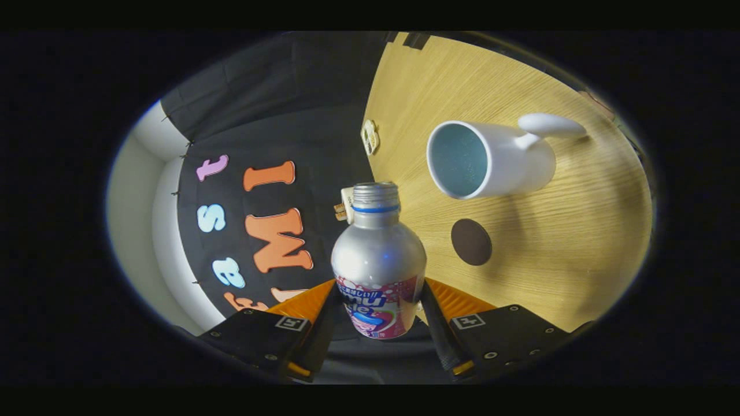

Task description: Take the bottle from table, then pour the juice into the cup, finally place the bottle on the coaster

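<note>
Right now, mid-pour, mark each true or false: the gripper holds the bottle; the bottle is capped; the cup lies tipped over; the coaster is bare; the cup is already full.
1. The gripper is shut on the silver aluminium bottle: true.
2. The bottle is capped: false, its neck is open.
3. The white handled cup has tipped over: false, it stands upright on the wooden table.
4. The dark round coaster is bare: true.
5. The cup is full: false, its inside looks empty.

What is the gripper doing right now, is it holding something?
Gripper: closed on the bottle, one finger pressing each side of it, tilted toward the cup.
</note>
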`<state>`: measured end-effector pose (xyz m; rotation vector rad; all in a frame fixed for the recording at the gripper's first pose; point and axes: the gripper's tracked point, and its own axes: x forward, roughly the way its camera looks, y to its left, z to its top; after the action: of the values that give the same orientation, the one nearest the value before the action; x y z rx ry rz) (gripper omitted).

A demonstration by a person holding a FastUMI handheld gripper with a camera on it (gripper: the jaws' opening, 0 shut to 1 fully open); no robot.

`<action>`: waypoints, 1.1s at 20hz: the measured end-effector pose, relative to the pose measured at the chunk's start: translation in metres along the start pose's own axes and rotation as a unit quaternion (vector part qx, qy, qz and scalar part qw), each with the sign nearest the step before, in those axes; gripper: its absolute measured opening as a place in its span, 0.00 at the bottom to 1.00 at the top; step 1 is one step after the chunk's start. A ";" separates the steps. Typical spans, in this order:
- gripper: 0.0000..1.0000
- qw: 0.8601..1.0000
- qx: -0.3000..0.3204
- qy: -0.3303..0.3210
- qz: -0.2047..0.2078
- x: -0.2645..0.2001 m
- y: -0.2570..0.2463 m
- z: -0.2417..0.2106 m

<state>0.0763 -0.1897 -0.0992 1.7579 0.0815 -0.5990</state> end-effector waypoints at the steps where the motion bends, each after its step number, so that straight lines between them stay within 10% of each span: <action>1: 0.75 1.000 0.006 0.001 0.000 -0.002 0.000 0.000; 22: 0.75 0.997 0.081 -0.007 -0.009 -0.007 0.015 0.007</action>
<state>0.0734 -0.1989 -0.0843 1.9110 0.0412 -0.6461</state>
